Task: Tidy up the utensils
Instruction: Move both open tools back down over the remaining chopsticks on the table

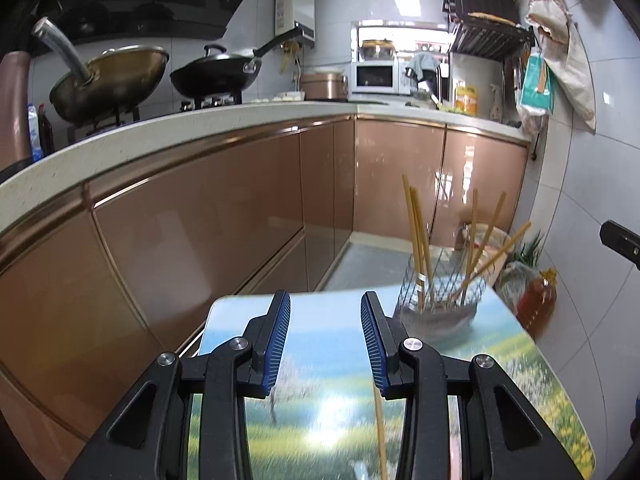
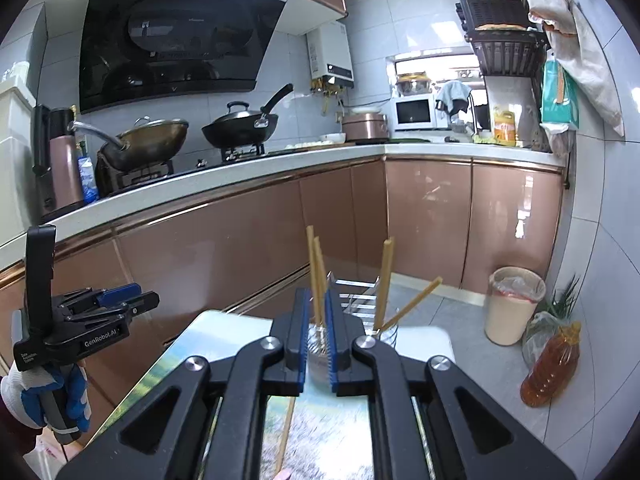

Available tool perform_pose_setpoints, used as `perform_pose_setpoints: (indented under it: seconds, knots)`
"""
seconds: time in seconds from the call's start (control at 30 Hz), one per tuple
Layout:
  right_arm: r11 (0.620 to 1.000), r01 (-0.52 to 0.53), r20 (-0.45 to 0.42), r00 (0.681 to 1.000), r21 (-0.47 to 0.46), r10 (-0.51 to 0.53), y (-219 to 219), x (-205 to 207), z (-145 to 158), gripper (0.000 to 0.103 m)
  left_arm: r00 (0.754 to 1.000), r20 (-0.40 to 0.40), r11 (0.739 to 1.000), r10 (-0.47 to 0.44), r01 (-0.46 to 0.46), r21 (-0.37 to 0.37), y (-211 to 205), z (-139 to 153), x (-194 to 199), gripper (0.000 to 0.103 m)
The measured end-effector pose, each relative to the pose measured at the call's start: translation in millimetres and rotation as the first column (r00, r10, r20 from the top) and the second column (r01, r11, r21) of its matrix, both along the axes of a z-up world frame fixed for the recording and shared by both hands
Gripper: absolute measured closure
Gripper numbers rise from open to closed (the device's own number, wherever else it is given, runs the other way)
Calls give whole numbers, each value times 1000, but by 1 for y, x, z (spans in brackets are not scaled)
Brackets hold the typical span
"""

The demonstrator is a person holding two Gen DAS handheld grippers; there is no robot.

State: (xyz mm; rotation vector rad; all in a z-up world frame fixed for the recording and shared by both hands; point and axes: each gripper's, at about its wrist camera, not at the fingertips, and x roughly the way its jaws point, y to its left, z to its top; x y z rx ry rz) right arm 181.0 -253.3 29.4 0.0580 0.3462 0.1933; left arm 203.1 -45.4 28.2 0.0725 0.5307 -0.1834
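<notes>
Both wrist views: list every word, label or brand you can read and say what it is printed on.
"GenRobot.AI": white print on the side of the left gripper, right wrist view.
Small white label on that gripper's handle: too small to read.
Logo on the range hood: blurred, unreadable.
Labels on the yellow bottle, the teal packet and the water heater: unreadable.
Left wrist view: nothing legible.

Landscape-printed table point(image 1: 328, 360) bears wire holder point(image 1: 436, 300), loose chopstick point(image 1: 380, 436).

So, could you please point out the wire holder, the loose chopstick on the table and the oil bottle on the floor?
Wire holder point(image 1: 440, 300), left wrist view, its mesh wall.
Loose chopstick point(image 1: 380, 436), left wrist view, mid-shaft.
Oil bottle point(image 2: 554, 364), right wrist view, its body.
</notes>
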Motion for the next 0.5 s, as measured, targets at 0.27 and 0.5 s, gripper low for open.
perform_pose_setpoints:
  seconds: [0.27, 0.5]
  knots:
    - [998, -59, -111, 992, 3, 59, 15, -3, -23, 95, 991, -129, 999, -36, 36, -1, 10, -24, -9, 66]
    - [991, -133, -325, 937, 12, 130, 23, 38, -70, 95, 910, -398, 992, -113, 127, 9, -6, -80, 27, 65]
